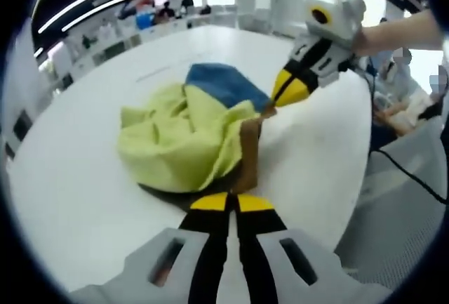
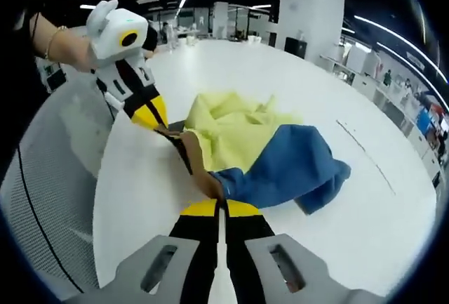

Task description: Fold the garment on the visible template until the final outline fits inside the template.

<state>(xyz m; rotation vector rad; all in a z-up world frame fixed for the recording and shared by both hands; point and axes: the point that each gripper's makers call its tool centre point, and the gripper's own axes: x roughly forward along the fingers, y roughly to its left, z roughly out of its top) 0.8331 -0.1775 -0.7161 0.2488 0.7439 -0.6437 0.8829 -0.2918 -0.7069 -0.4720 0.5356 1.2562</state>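
Observation:
A crumpled garment [image 1: 175,135] lies in a heap on the white table, lime-yellow with a blue part [image 1: 221,83] and a brown band [image 1: 247,156]. My left gripper [image 1: 230,202] is shut on the near end of the brown band. My right gripper [image 1: 277,102] comes in from the right, shut on the band's far end by the blue part. In the right gripper view the garment [image 2: 238,132] spreads ahead, and my right gripper [image 2: 221,207] pinches it where brown meets blue [image 2: 295,160]. The left gripper [image 2: 156,123] holds the band's other end [image 2: 193,153]. The band hangs taut between them.
The round white table [image 1: 84,177] has its edge close on the right, with grey mesh flooring [image 1: 400,234] and a black cable [image 1: 407,170] beyond it. A thin dark line [image 2: 365,149] marks the tabletop past the garment. A hand [image 2: 52,41] holds the left gripper.

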